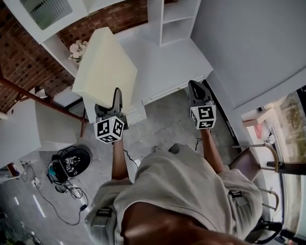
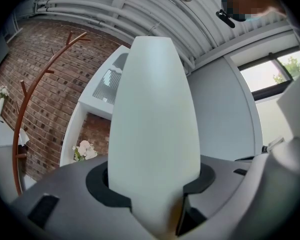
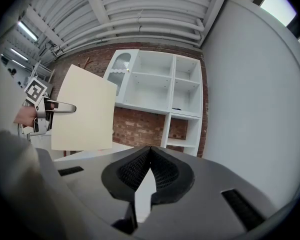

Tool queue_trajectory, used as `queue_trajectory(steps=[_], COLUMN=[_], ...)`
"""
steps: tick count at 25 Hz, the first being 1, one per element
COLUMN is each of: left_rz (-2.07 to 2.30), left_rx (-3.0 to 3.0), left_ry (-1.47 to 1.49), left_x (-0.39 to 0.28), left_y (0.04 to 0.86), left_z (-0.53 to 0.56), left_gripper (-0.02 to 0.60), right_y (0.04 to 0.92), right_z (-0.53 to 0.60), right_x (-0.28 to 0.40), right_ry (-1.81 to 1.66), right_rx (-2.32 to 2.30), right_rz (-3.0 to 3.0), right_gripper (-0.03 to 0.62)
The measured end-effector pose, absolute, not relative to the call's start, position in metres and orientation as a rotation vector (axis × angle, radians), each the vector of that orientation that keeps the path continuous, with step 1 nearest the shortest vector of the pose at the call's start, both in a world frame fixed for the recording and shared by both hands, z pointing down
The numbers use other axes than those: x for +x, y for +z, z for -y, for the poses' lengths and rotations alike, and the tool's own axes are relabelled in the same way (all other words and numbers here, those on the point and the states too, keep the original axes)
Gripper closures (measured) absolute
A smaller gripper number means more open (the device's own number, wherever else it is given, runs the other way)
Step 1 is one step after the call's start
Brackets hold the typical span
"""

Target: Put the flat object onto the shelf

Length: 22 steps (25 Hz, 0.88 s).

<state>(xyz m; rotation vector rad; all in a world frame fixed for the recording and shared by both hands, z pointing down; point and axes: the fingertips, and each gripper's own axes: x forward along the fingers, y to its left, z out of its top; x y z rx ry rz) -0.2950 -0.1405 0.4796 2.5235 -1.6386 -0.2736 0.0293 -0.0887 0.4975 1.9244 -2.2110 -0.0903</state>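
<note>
At the left of the head view, the left gripper (image 1: 116, 97) is clamped on the near edge of the flat object (image 1: 104, 65), a cream rectangular board. The board rises away from the gripper and hangs in the air over the left end of the white bench (image 1: 166, 68), touching neither the bench nor the shelf (image 1: 177, 14). In the left gripper view the board runs up edge-on between the two jaws, which press on both its faces, and it fills the middle of that view. The right gripper view shows the same board from the side, upright, with one finger of the left gripper laid across its left part.

Off to the right, the right gripper (image 1: 196, 88) is closed and empty: its ribbed pads (image 3: 162, 166) meet at the tips with nothing between them. It points toward the bench's front edge, well apart from the board.

The shelf is a white unit of open compartments standing at the back of the bench, against a brick wall (image 1: 13, 55). A small bunch of pale flowers (image 1: 77, 50) sits just beyond the board's far left corner. A brown coat stand (image 2: 27, 104) rises by the brick wall. Cables and a dark device (image 1: 66, 165) lie on the grey floor (image 1: 160, 129) beside the person's left leg.
</note>
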Motion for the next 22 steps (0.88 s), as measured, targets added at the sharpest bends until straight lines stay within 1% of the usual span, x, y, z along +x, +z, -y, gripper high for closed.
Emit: queue_trajectory(steps=[12,22], left_rz=[1.629,1.716], left_rx=[2.520,2.508], left_ry=[-0.253,-0.246], left_x=[-0.282,-0.253], left_y=[0.487,0.483], left_z=[0.152,0.186], left_gripper=[0.318,0.318], right_y=[0.515,0.524], right_z=[0.093,0.151], right_x=[0.043,0.068], right_ry=[-0.043,-0.043], right_rx=[1.922,1.870], right_rz=[2.194,2.282], right_gripper=[0.566,0.566])
